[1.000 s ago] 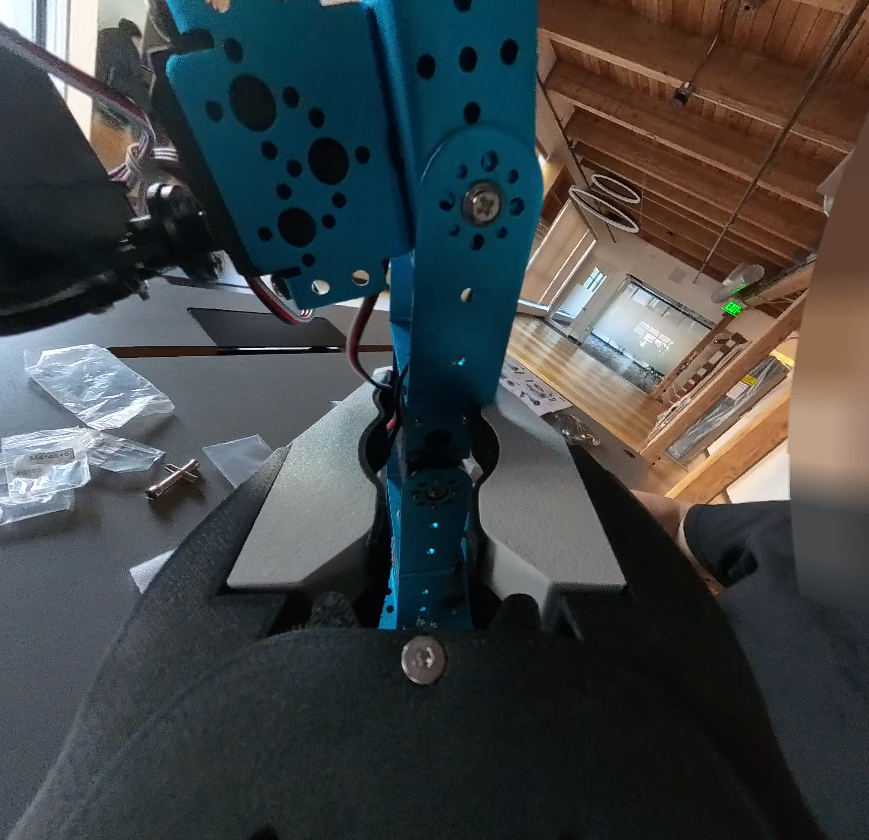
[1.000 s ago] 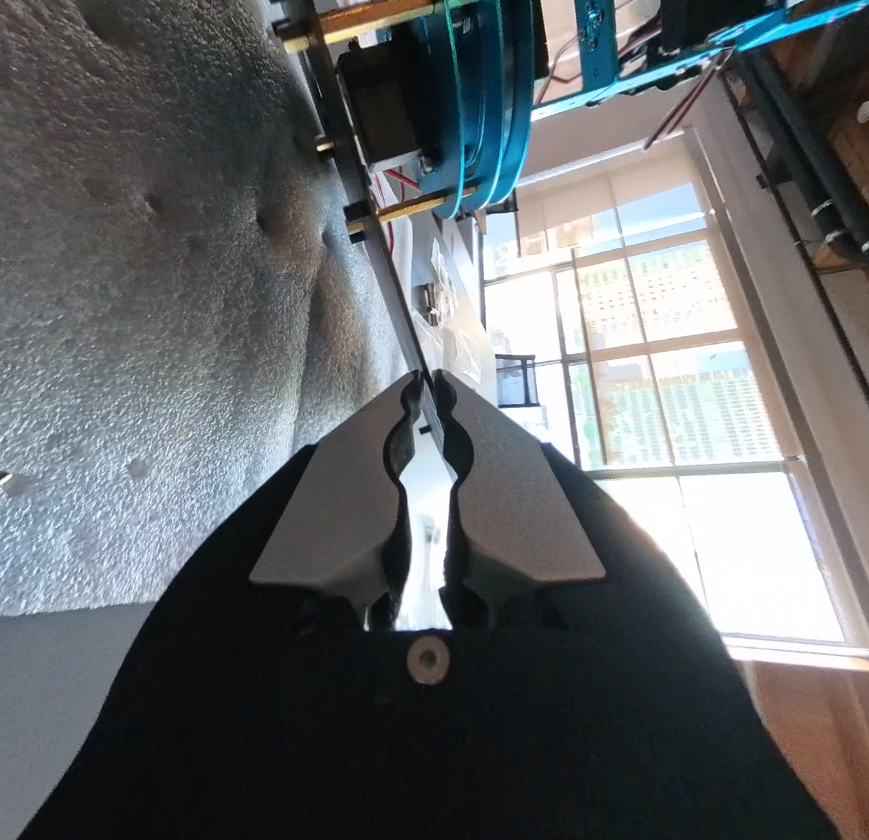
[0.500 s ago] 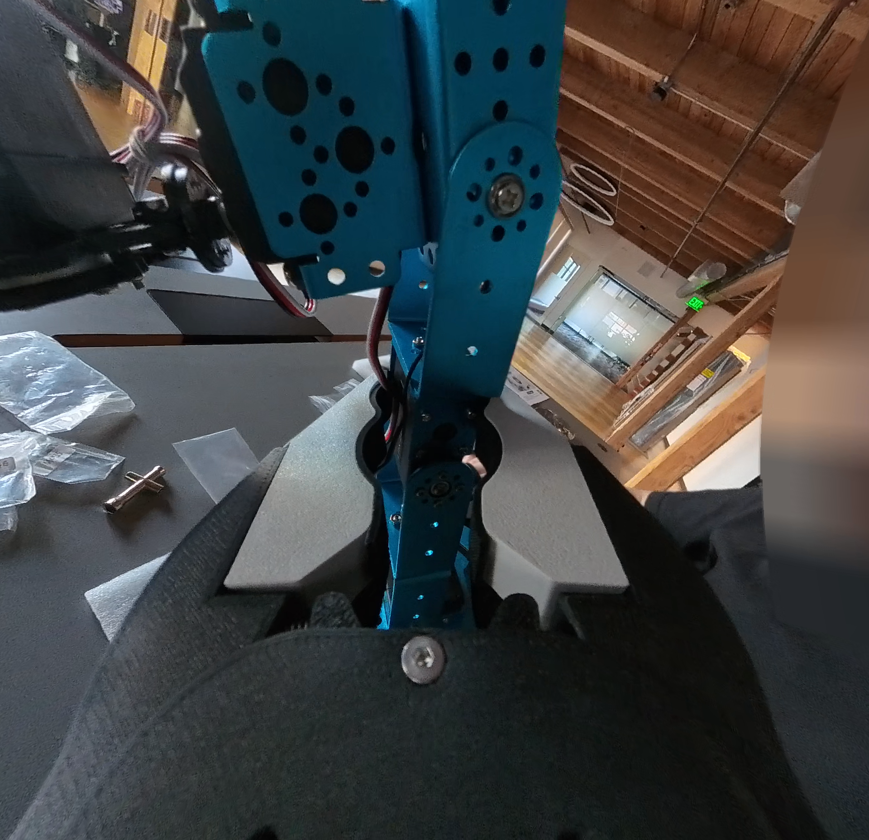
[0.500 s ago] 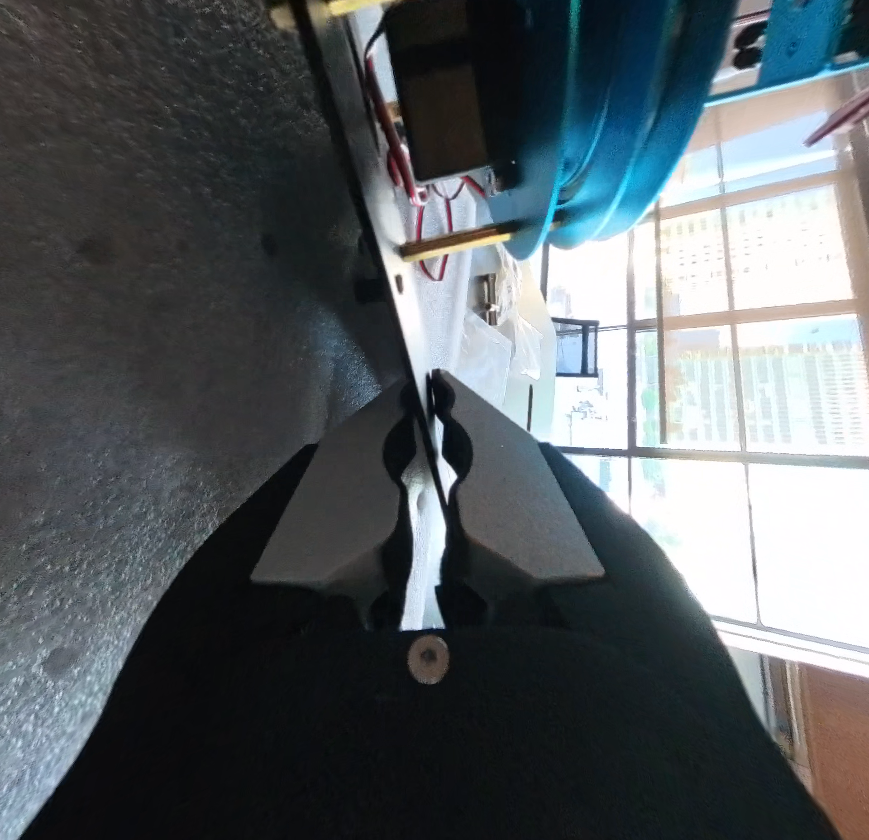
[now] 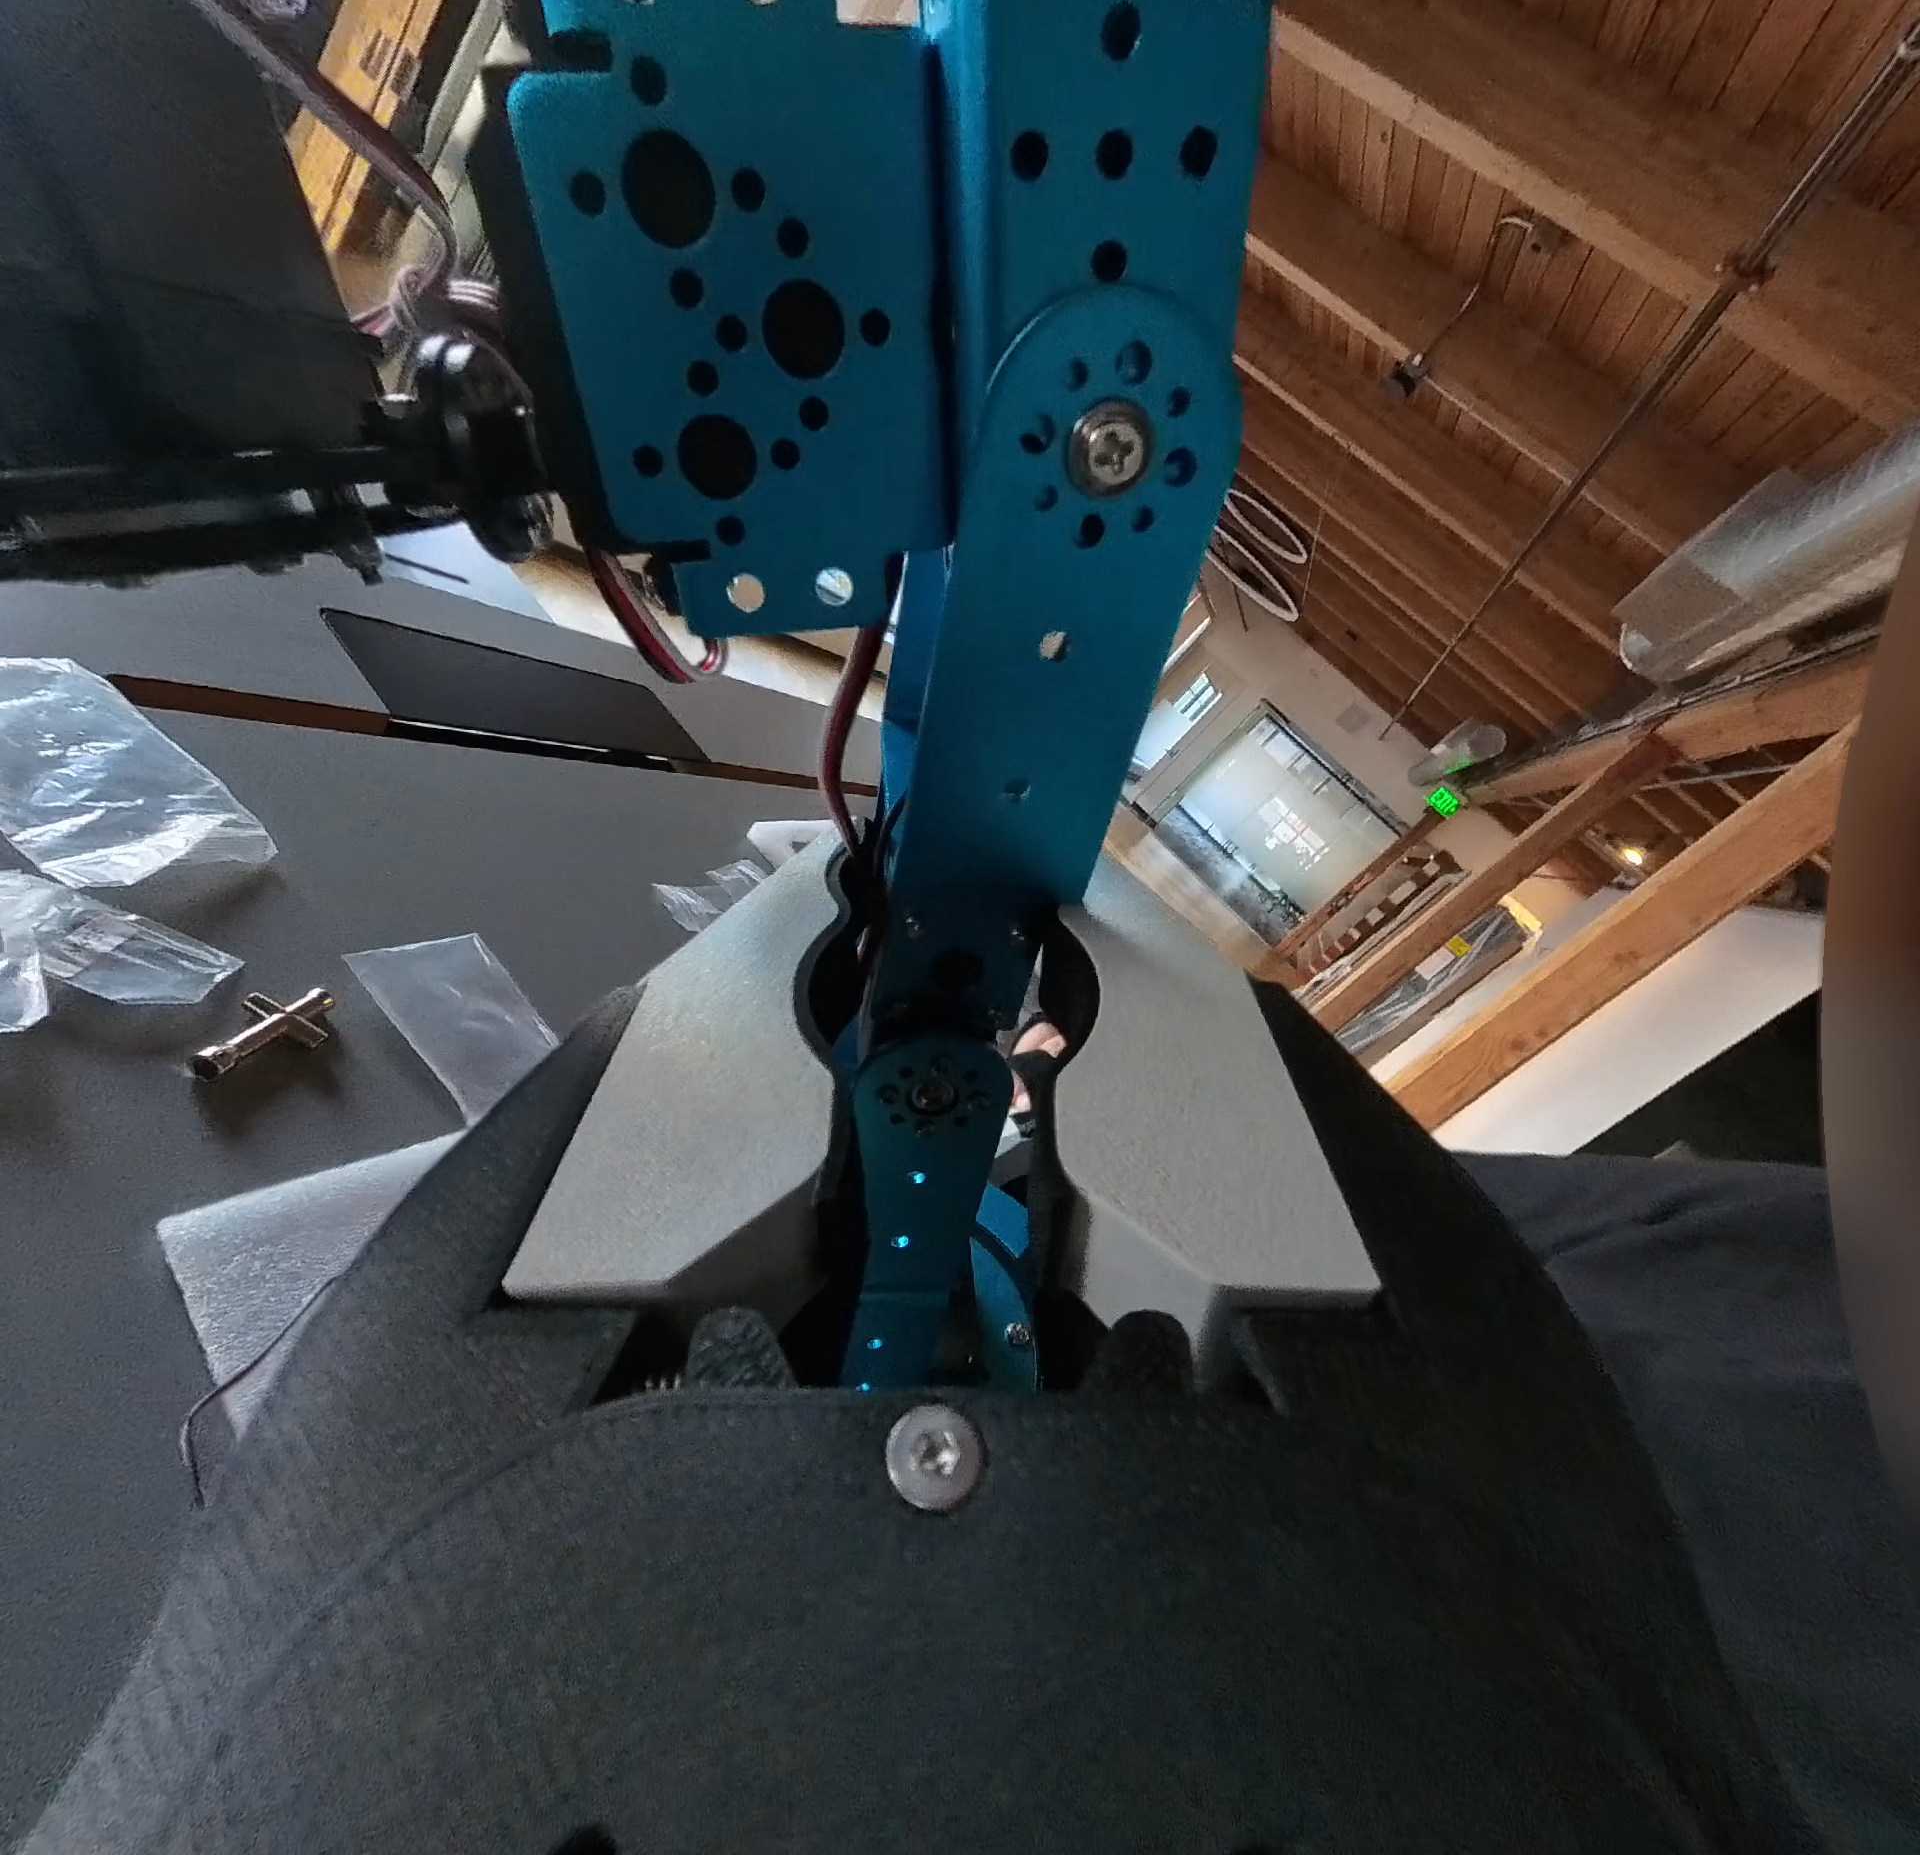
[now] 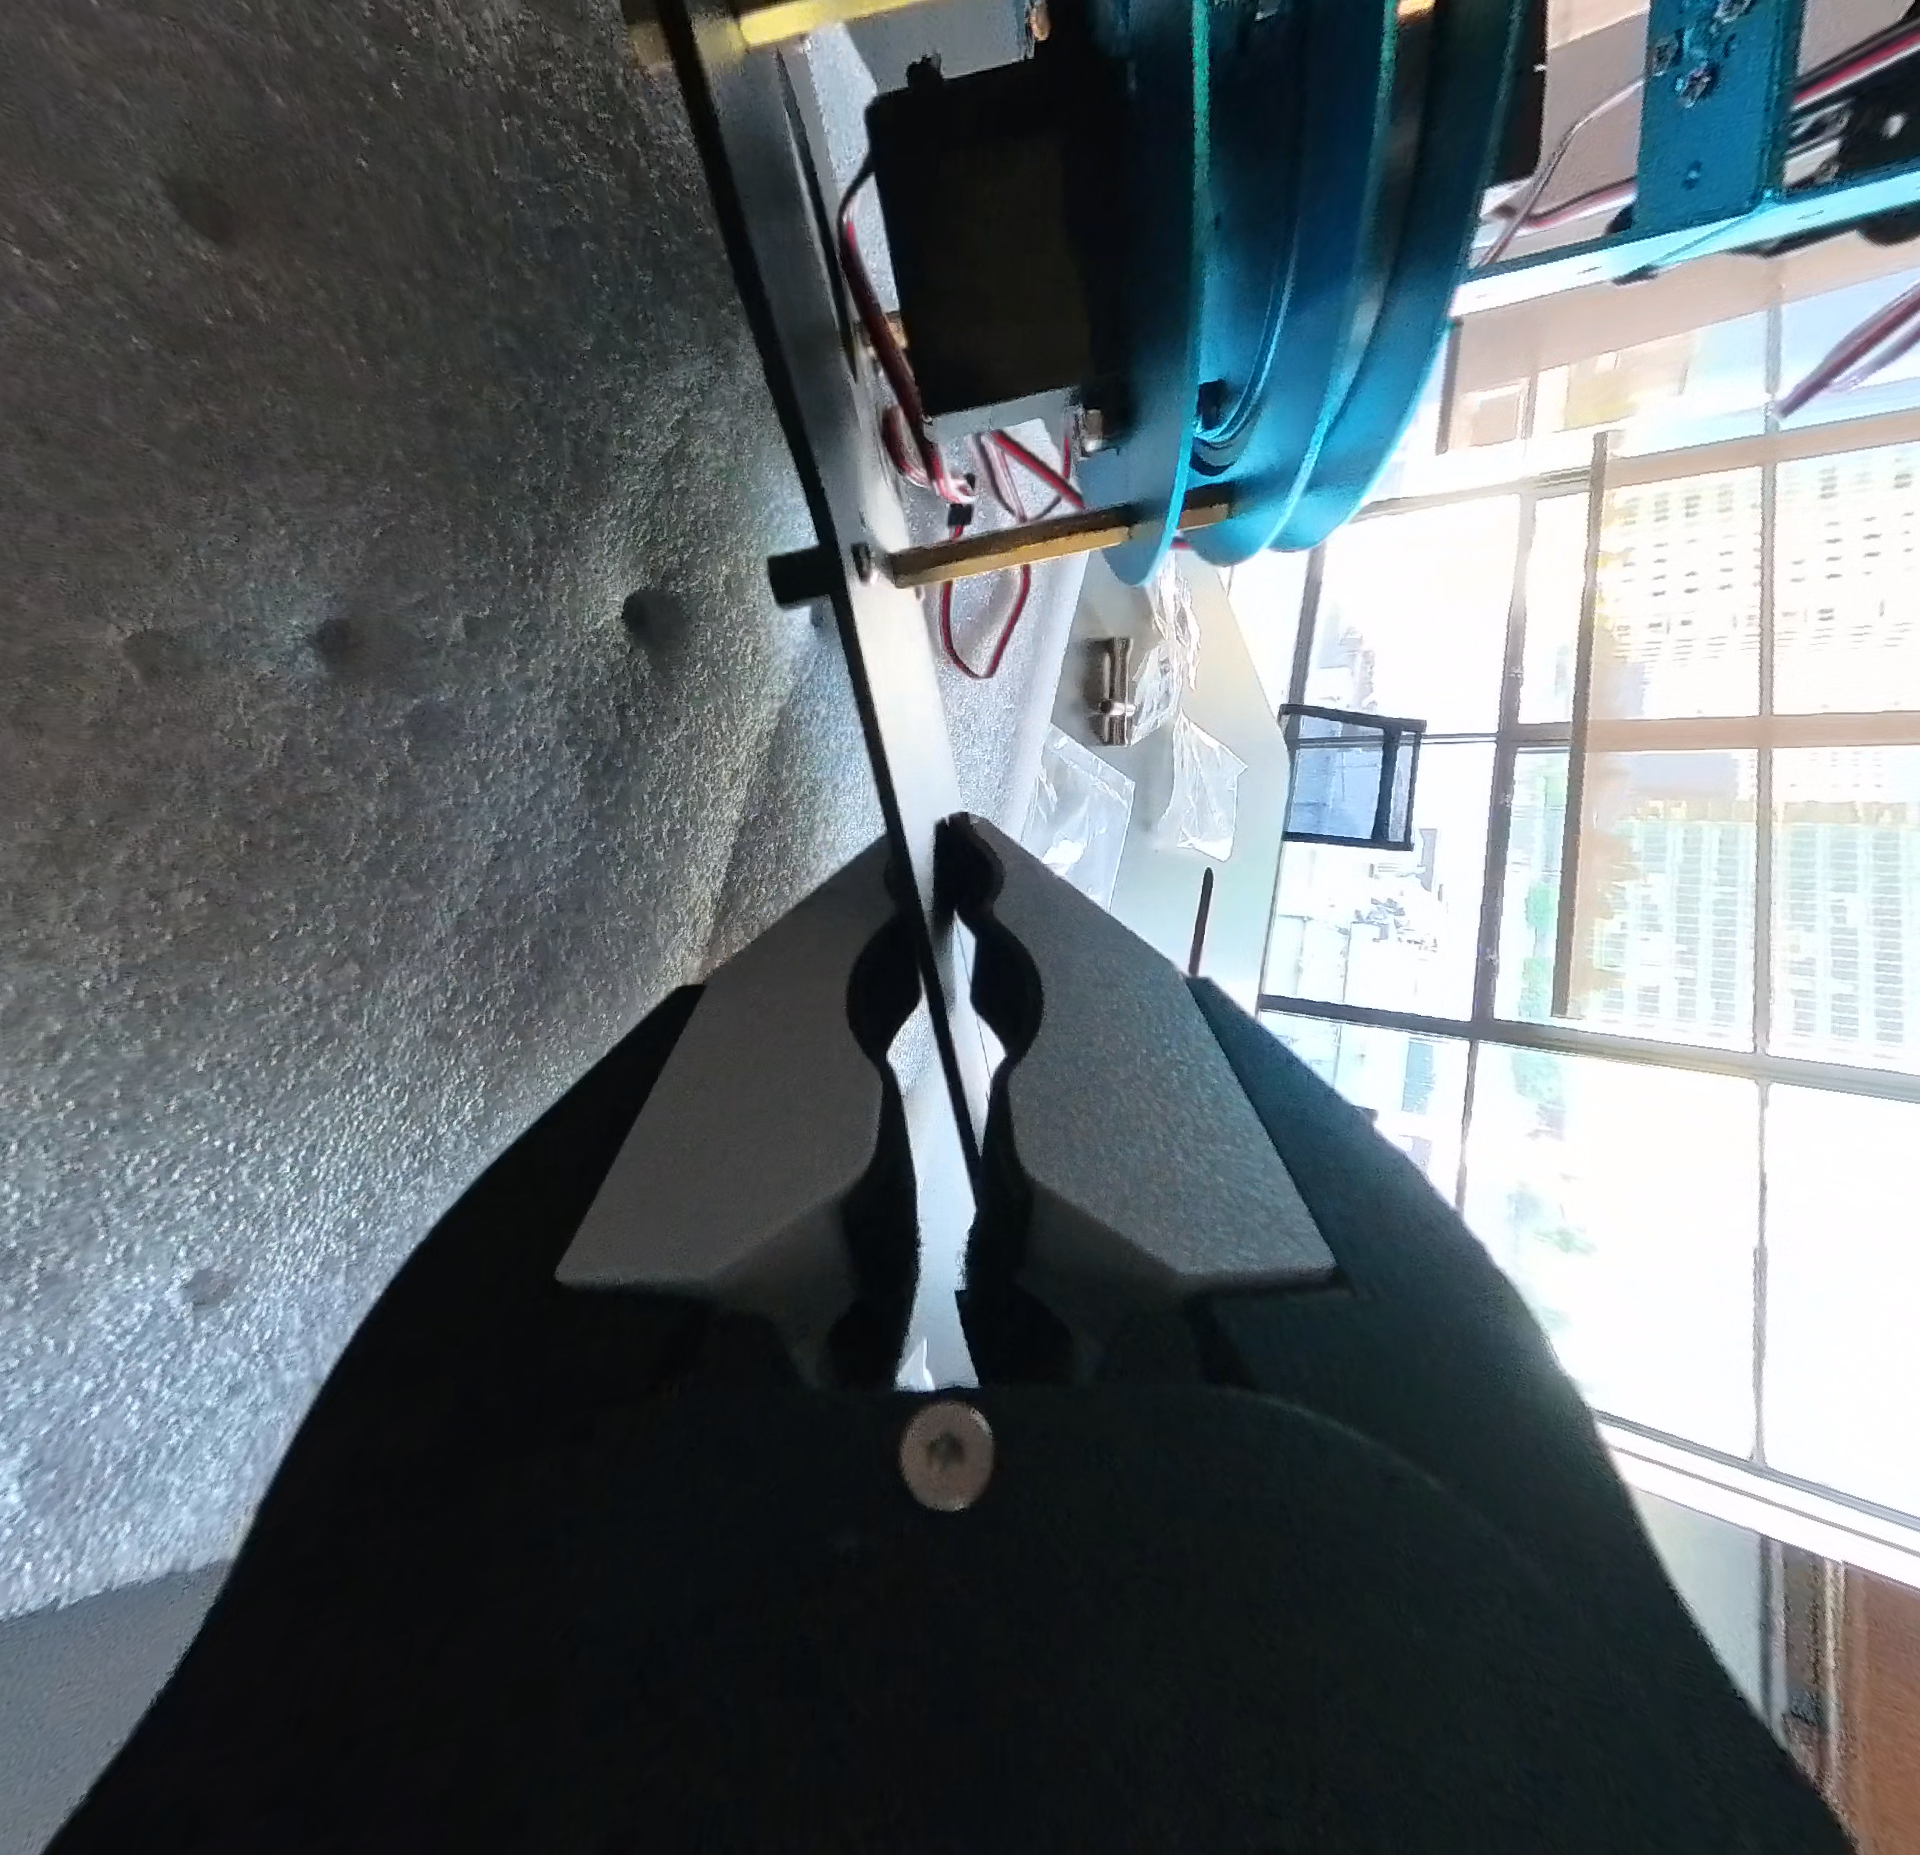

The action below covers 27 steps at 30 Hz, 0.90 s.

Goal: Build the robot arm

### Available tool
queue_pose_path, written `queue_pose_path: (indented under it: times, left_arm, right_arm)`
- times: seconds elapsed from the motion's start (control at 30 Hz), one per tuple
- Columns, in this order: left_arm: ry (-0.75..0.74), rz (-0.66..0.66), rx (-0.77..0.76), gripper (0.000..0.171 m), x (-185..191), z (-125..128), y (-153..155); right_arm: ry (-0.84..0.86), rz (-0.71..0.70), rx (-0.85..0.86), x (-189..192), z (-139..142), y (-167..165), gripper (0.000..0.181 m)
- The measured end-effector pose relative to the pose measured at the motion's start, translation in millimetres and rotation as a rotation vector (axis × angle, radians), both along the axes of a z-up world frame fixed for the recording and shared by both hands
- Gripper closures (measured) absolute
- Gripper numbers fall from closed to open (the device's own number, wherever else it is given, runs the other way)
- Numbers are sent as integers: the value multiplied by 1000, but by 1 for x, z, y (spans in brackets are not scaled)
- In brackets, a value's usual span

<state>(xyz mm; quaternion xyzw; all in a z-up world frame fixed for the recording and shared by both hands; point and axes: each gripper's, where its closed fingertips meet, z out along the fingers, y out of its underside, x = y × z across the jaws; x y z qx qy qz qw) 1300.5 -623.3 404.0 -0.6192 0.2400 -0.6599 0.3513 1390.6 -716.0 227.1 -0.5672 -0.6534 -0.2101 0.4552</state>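
The left hand-held gripper [image 5: 940,984] holds the blue arm [image 5: 1049,600]; the right hand-held gripper [image 6: 940,870] pinches its black plate [image 6: 831,600].

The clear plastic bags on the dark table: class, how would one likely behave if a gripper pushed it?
The clear plastic bags look thin and crumpled, so one would probably crumple and flop. They seem light, likely sliding easily on the smooth dark table. Unlike the metal cross-shaped tool nearby, they probably would not roll.

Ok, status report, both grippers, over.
Left gripper shut on blue arm. Right gripper shut on black base plate. Metal key, plastic bags loose on table.
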Motion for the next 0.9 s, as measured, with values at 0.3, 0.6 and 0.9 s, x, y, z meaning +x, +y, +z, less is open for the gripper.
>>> queue_pose_path:
  times: [0.3,0.6,0.9]
  left_arm:
    - [8,-1,26,144,6,11,-22]
    - [21,-12,3,145,27,43,-36]
    - [-9,-7,-78,145,38,28,-19]
  right_arm:
    - [18,-15,42,3,6,-18,180]
    - [45,3,10,19,41,-42,180]
    - [9,33,-89,37,42,-42,180]
